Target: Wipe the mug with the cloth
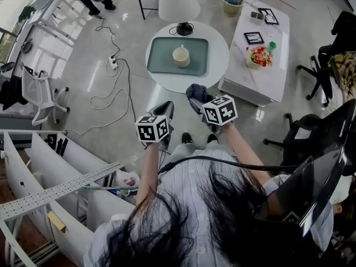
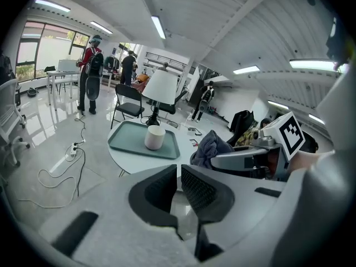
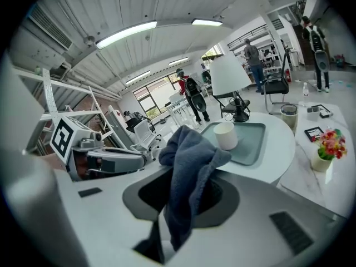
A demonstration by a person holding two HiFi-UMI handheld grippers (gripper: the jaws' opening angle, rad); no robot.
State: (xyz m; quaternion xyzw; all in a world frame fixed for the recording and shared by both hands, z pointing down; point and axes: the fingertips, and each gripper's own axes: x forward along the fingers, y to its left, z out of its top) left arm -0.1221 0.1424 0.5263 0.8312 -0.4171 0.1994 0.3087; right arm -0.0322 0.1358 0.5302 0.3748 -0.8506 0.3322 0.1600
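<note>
**A:** What's carrying things on your feed?

**B:** I'm seeing a round white table (image 1: 219, 54) carrying a teal tray (image 1: 158, 65). A mug (image 1: 181, 56) is standing upright mid-tray. A black lamp base (image 1: 184, 29) is sitting just beyond the tray.

**A:** Anything else?

**B:** A long white table (image 1: 261, 77) is standing just beside it. It's holding two black frames (image 1: 253, 37) and a flower pot (image 1: 259, 56). A power strip (image 1: 113, 63) and loose cable (image 1: 108, 99) are lying on the floor (image 1: 89, 49).

The cloth (image 3: 189, 154) drapes over the right gripper (image 3: 186, 192), so I can't see its pads. The head view's top edge cuts off the lamp (image 1: 178, 1). Bits on the side table (image 1: 261, 81) are too small to name.
</note>
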